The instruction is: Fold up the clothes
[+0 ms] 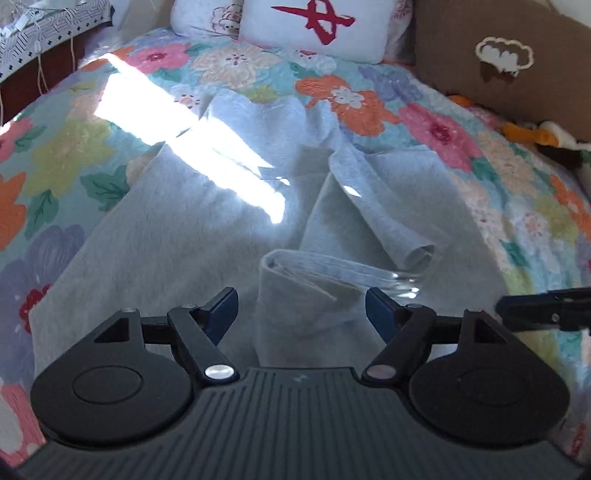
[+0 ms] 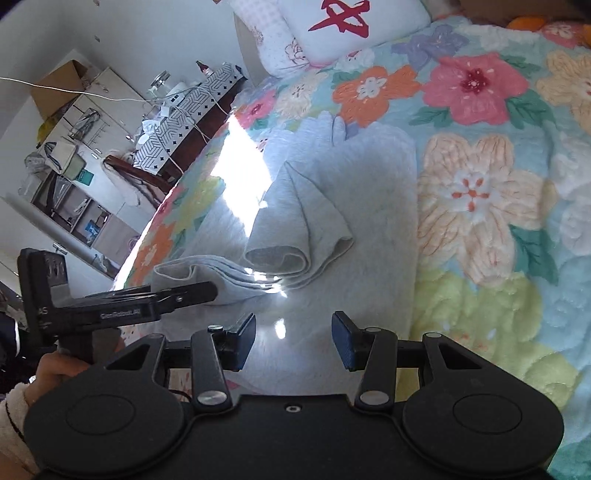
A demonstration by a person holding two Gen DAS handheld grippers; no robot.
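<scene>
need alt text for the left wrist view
A light grey knit garment, partly folded with its sleeves laid inward, lies on a floral quilted bedspread. The open left gripper hovers over a folded sleeve cuff; a sunlight strip crosses the fabric.

A floral quilt (image 1: 373, 107) covered the bed, crossed by a hard bar of sunlight (image 1: 192, 144). White pillows (image 1: 317, 26) (one marked in red) lay at its head; cluttered white shelving (image 2: 77, 155) stood against the wall.
</scene>
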